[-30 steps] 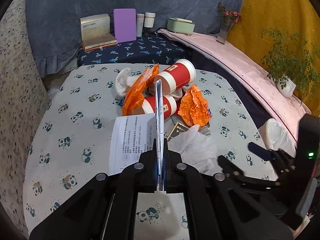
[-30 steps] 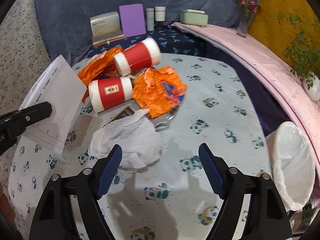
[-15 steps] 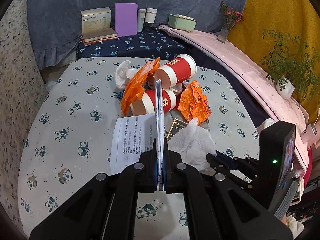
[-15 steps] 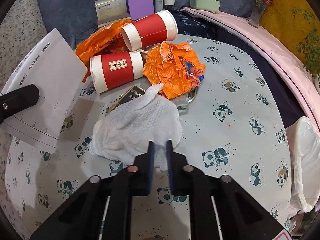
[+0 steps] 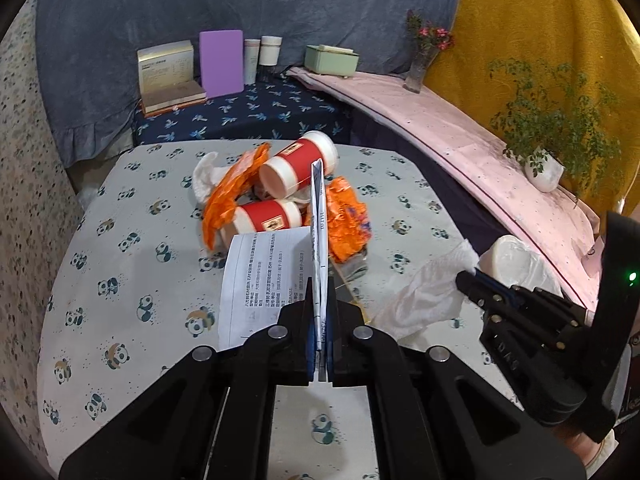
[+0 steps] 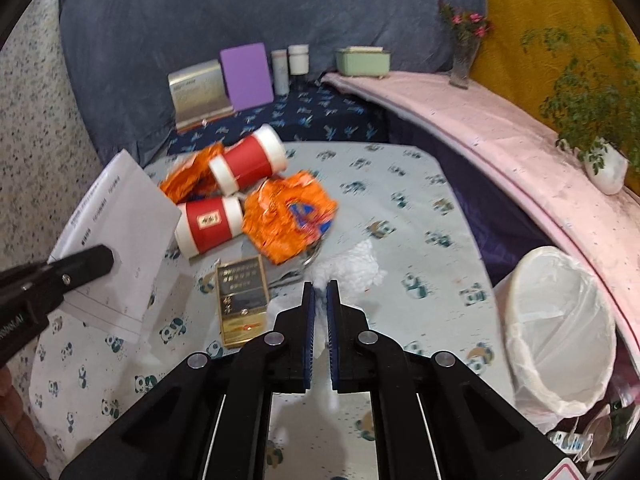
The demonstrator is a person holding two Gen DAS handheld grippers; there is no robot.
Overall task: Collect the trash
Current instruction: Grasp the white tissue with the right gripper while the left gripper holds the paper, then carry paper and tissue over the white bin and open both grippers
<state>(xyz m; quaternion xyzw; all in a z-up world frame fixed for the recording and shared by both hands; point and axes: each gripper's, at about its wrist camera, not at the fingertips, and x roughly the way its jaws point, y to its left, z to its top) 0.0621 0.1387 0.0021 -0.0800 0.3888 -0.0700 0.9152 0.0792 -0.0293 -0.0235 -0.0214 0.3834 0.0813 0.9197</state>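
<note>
Now the left gripper has its black, blue-padded jaws pinched flat on a thin sheet of printed white paper, which stands on edge between them and folds away to the left, smooth and crisp, above the panda-print tablecloth. The right gripper is clamped tight on a crumpled white paper towel, soft and dimpled; from the left wrist view the towel hangs limp from those jaws, lifted clear of the cloth and close to the bin. Taking the wastebasket as the landmark, a round tub lined with a thin, wrinkled white plastic bag standing off the table's right edge, the towel is just to its left, and the paper is well to its left across the table. Farther left and behind lies the remaining heap: two red paper cups with white bands, lying on their sides, cylindrical and smooth; a crinkled, glossy orange wrapper beside them and another orange wrapper behind the cups. A flat, shiny gold-and-black box lies on the cloth just left of the right gripper's tips. Beyond the wastebasket runs a pink-covered ledge with a small potted plant.
</note>
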